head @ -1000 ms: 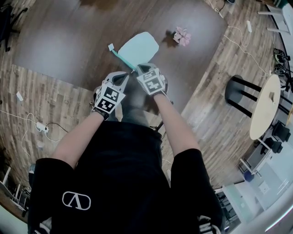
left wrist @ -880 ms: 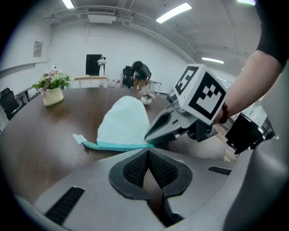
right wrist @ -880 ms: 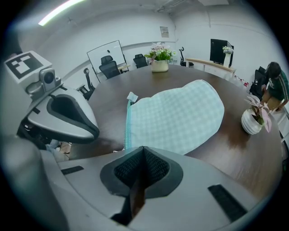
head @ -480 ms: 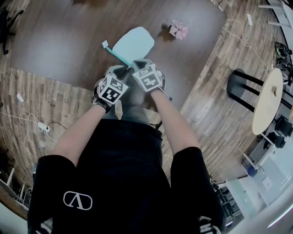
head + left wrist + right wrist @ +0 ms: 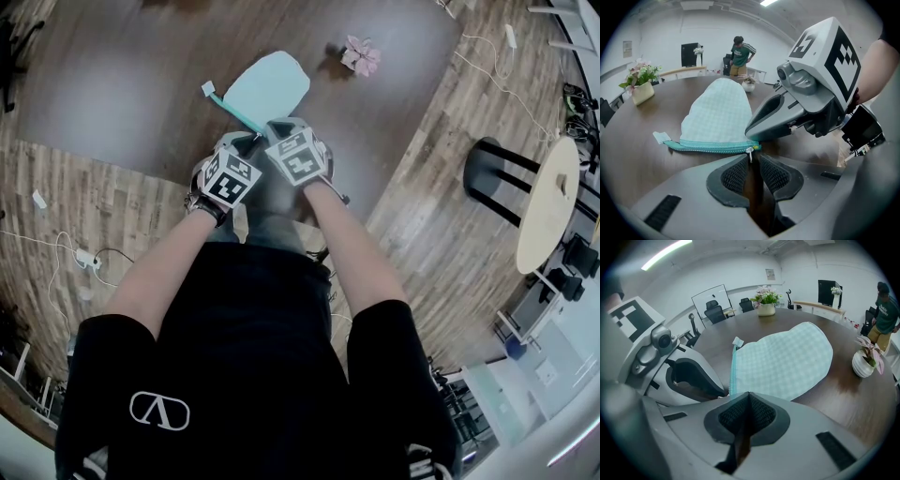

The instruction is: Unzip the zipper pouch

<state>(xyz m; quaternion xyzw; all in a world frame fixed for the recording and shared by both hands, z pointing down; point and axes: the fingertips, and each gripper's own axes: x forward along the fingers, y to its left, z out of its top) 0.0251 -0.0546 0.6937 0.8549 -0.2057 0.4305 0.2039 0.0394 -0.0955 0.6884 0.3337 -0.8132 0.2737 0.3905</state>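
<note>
Left hand-held gripper [image 5: 751, 157]: jaws narrow, a slim gap with the brown table [image 5: 637, 131] showing through it. The zipper pull [image 5: 750, 153] hangs right at the mouth of that gap, against the left-hand pad; can't tell whether it is actually pinched. Right hand-held gripper [image 5: 749, 393]: pads pressed together at the tips, closed on the near edge of the zipper pouch [image 5: 787, 362], by the end of the zipper [image 5: 732, 371]. From the left gripper view, the right one's jaw comes in from the right and meets the pouch at that same end of the zipper, just above the pull. In the head view both grippers sit side by side, marker cubes up, tips converging on the pouch's near corner. Pouch itself: pale mint, fine check pattern, rounded outline, lying flat on the dark wooden table. The teal zipper band runs along one straight side and reads as closed along all the length I can see. A small white tab [image 5: 660, 137] sticks out at the far end of the zipper, lying on the table. A potted pink plant [image 5: 865, 359] stands on the table beyond the pouch, apart from it. Person [image 5: 740, 54] standing in the background past the table's far edge.
</note>
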